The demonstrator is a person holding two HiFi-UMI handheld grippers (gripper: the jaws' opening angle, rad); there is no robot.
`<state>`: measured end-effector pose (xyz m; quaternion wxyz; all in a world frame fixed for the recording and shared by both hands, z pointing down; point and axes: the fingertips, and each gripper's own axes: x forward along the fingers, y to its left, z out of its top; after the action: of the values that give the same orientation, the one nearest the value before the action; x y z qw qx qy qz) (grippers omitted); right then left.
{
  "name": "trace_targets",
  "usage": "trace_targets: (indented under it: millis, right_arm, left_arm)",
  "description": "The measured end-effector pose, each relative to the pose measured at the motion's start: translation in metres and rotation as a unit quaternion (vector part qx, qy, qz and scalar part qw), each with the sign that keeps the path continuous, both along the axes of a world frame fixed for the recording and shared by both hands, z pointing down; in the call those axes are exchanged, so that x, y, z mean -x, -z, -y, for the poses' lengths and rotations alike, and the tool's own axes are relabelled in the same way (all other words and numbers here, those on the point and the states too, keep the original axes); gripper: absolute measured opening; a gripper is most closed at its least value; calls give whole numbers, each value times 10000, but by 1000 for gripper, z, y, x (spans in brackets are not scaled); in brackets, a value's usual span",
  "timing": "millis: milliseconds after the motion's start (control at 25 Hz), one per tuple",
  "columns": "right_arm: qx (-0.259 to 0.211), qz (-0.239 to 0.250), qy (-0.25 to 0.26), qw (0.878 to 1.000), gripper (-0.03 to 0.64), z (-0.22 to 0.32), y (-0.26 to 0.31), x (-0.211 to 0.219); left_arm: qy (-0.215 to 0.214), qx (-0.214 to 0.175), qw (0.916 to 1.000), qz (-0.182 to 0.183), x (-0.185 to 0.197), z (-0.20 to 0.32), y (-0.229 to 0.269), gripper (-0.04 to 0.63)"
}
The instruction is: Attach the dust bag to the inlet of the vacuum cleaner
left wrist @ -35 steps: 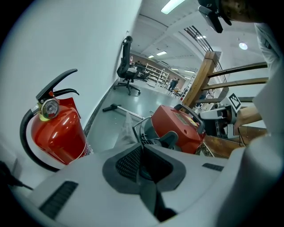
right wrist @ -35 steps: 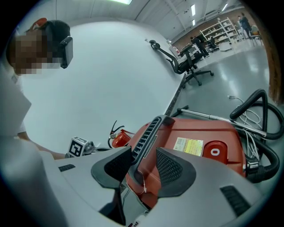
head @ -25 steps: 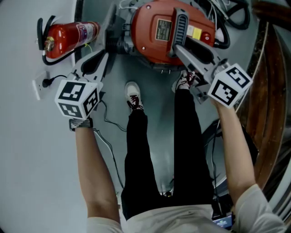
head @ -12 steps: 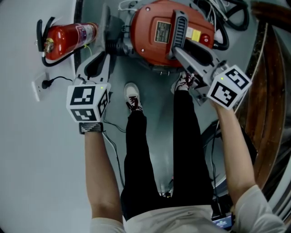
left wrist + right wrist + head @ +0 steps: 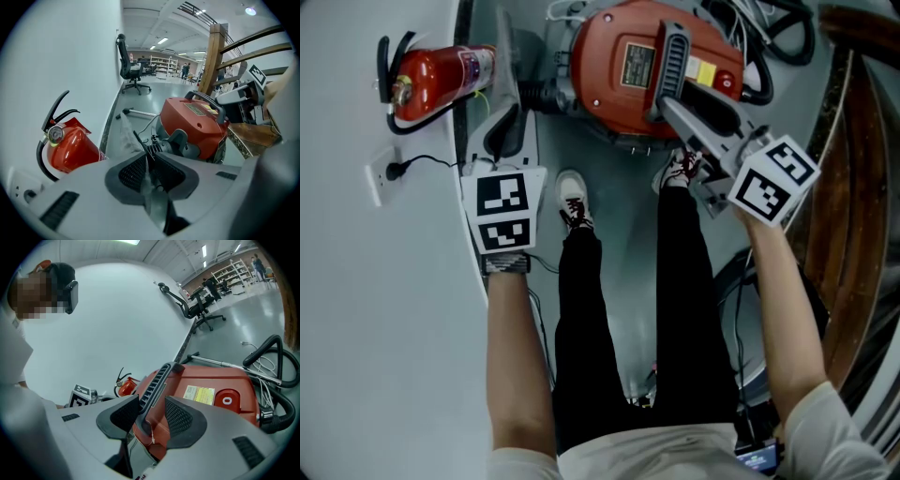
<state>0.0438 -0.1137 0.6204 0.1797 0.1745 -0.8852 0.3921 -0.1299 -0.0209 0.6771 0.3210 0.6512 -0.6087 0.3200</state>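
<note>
The red vacuum cleaner (image 5: 628, 66) (image 5: 197, 122) (image 5: 211, 380) stands on the grey floor in front of the person's feet. Its black ribbed inlet (image 5: 546, 94) (image 5: 159, 147) sticks out on the left side. A thin, pale dust bag (image 5: 508, 56) (image 5: 127, 136) rises beside the inlet, and its lower edge runs down between the pads of my left gripper (image 5: 511, 103) (image 5: 149, 161). Those jaws have just been opening and now stand a little apart around the sheet. My right gripper (image 5: 661, 98) (image 5: 152, 416) straddles the vacuum's black handle (image 5: 670, 56) (image 5: 154, 385), with a strip of red showing beside one pad.
A red fire extinguisher (image 5: 441, 75) (image 5: 70, 147) stands against the white wall at the left, above a wall socket (image 5: 389, 169) with a cable. A black hose (image 5: 769, 47) (image 5: 276, 380) coils to the vacuum's right. A wooden railing (image 5: 853, 187) (image 5: 211, 61) borders the right side.
My left gripper's marker cube has swung rightward and the gripper now points straight up the picture at the inlet. Its jaws have parted. The right gripper has not moved.
</note>
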Motion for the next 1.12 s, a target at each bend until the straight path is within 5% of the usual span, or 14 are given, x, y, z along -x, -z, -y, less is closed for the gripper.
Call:
trace_targets:
  millis: [240, 600, 800, 1120]
  right_arm:
    - [-21, -4, -11, 10000, 170, 0, 1, 0]
    - [-31, -8, -18, 10000, 170, 0, 0, 0]
    - [-48, -1, -24, 10000, 170, 0, 1, 0]
    - [-36, 2, -18, 10000, 170, 0, 1, 0]
  left_arm:
    - [6, -23, 9999, -150, -3, -1, -1, 106]
    - [48, 220, 9983, 532, 3, -3, -4, 46]
    - [559, 98, 9983, 158, 19, -6, 1, 8]
    - [348, -99, 9983, -451, 17, -3, 4, 6]
